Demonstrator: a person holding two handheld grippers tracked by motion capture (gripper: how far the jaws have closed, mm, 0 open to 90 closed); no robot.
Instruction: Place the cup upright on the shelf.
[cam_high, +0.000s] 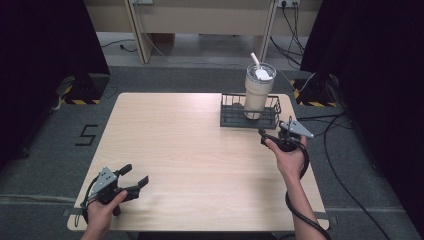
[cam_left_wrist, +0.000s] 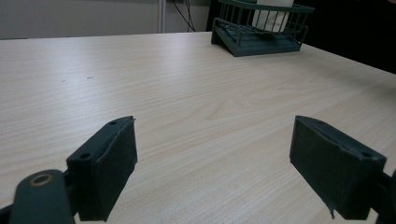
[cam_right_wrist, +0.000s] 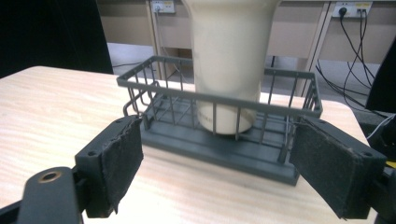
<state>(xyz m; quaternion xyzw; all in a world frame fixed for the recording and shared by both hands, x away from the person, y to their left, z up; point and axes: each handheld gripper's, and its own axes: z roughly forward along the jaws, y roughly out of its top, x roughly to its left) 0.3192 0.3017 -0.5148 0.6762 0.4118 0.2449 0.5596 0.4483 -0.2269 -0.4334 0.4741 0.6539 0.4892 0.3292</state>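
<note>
Right now my right gripper hovers spread just at six o'clock of the wire basket, lined up toward the tumbler standing inside. My left gripper idles spread at seven o'clock, probably keeping clear

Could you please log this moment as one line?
left gripper: open, idle | right gripper: open, facing basket | tumbler: upright in basket

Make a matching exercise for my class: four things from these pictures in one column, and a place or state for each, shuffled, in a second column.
Things:
1. tumbler
2. wire basket
3. left gripper
4. right gripper

Places or states:
A. open, near the table's front left corner
B. standing upright inside the basket
C. open, just in front of the basket
D. on the table's far right part

Pairs: 1-B, 2-D, 3-A, 4-C
</note>
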